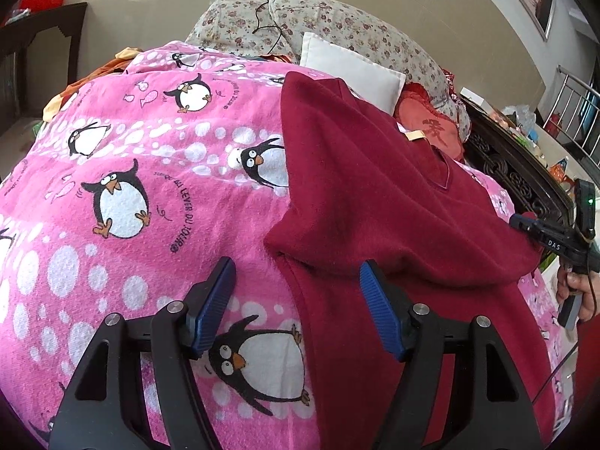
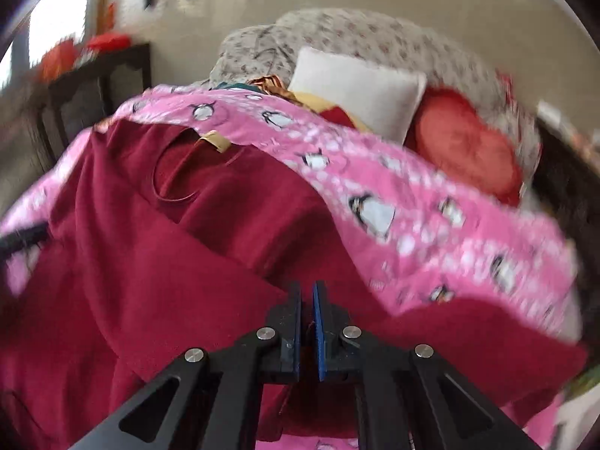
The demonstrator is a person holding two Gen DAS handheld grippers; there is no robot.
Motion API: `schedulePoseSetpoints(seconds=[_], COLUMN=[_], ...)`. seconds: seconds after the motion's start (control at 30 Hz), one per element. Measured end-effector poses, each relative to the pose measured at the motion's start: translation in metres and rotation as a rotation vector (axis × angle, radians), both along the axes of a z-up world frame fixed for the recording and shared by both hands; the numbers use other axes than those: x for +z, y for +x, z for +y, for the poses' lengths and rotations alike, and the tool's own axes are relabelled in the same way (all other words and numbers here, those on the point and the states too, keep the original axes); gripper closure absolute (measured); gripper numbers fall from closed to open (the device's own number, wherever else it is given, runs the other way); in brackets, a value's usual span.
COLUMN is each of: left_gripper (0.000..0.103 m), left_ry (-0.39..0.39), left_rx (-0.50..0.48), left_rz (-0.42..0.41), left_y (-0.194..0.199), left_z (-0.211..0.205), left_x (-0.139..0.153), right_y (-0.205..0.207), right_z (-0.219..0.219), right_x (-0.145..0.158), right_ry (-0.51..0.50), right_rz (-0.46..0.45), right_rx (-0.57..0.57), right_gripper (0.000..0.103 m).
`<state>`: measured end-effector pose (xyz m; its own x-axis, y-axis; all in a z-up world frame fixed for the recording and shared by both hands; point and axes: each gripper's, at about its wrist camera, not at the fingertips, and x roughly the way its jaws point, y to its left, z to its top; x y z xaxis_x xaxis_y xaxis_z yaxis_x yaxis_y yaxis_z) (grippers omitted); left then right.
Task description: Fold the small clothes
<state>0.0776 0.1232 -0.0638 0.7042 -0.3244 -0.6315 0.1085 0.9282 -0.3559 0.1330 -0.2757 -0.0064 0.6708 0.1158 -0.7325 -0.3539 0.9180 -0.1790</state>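
A dark red sweater [image 1: 375, 195] lies on a pink penguin blanket [image 1: 150, 150], neck opening and tan label [image 1: 414, 135] toward the pillows. One part is folded across its middle. My left gripper [image 1: 296, 264] is open and hovers over the sweater's left edge with nothing between its blue pads. At the garment's right edge my right gripper [image 1: 519, 221], held by a hand [image 1: 577, 288], pinches the fabric. In the blurred right wrist view, the right gripper [image 2: 308, 285] is shut over the sweater [image 2: 150, 262], and a sliver of red shows between the pads.
A white pillow [image 1: 348, 71], a red cushion [image 1: 431, 123] and floral bedding [image 1: 337, 18] lie beyond the blanket. Dark carved wood [image 1: 525, 176] borders the right side. A dark cabinet [image 1: 37, 45] stands at the far left.
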Motion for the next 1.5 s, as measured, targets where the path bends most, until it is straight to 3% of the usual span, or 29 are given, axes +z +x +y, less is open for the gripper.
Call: schedulePoseSetpoints(seconds=[0.07, 0.2, 0.3, 0.43, 0.53, 0.67, 0.7, 0.77, 0.87, 0.93, 1.0, 1.13, 1.27, 1.33, 1.43, 1.5], left_gripper=[0.034, 0.034, 0.034, 0.034, 0.034, 0.034, 0.034, 0.034, 0.034, 0.034, 0.034, 0.034, 0.034, 0.034, 0.034, 0.034], left_ry=[-0.001, -0.010, -0.010, -0.007, -0.011, -0.015, -0.013, -0.012, -0.005, 0.005, 0.075, 0.151, 0.096, 0.038, 0.069, 0.059], left_rx=[-0.001, 0.000, 0.000, 0.001, 0.000, 0.000, 0.001, 0.001, 0.000, -0.033, -0.098, -0.137, -0.047, -0.032, -0.010, -0.014], left_rz=[0.000, 0.000, 0.000, 0.000, 0.000, 0.000, 0.000, -0.004, -0.042, -0.085, -0.093, -0.077, 0.012, 0.011, -0.001, -0.003], left_y=[0.000, 0.002, 0.002, 0.002, 0.002, 0.003, 0.003, 0.002, -0.002, -0.005, -0.007, -0.005, 0.012, 0.015, 0.014, 0.014], left_z=[0.001, 0.002, 0.002, 0.002, 0.001, 0.001, 0.001, 0.001, 0.000, -0.008, -0.027, -0.045, -0.027, -0.016, -0.015, -0.013], left_x=[0.000, 0.000, 0.000, 0.000, -0.001, 0.000, 0.000, 0.001, 0.006, 0.011, 0.013, 0.011, -0.001, 0.000, 0.000, 0.000], right_y=[0.001, 0.005, 0.011, 0.024, 0.034, 0.047, 0.048, 0.043, 0.021, 0.006, -0.003, -0.009, 0.001, 0.015, 0.046, 0.064], right_z=[0.009, 0.005, -0.004, -0.009, -0.019, -0.023, -0.023, -0.028, -0.041, -0.030, -0.010, 0.042, 0.114, 0.146, 0.190, 0.225], right_x=[0.008, 0.033, 0.043, 0.044, 0.055, 0.032, 0.023, 0.018, 0.032, 0.038, 0.036, 0.023, 0.022, 0.027, 0.033, 0.028], right_ry=[-0.009, -0.006, 0.067, -0.011, 0.022, -0.007, -0.036, -0.057, 0.068, 0.133, 0.139, 0.255, 0.212, 0.233, 0.275, 0.234], right_rz=[-0.016, -0.089, -0.086, -0.142, -0.192, -0.083, -0.073, -0.089, -0.161, -0.163, -0.157, -0.044, -0.048, -0.055, -0.049, -0.033], right_rx=[0.036, -0.005, -0.010, -0.115, -0.186, -0.200, -0.214, -0.255, -0.310, -0.231, -0.155, 0.094, 0.246, 0.300, 0.366, 0.417], right_gripper=[0.098, 0.098, 0.098, 0.098, 0.098, 0.097, 0.094, 0.068, 0.064, 0.064, 0.064, 0.064, 0.063, 0.058, 0.056, 0.056])
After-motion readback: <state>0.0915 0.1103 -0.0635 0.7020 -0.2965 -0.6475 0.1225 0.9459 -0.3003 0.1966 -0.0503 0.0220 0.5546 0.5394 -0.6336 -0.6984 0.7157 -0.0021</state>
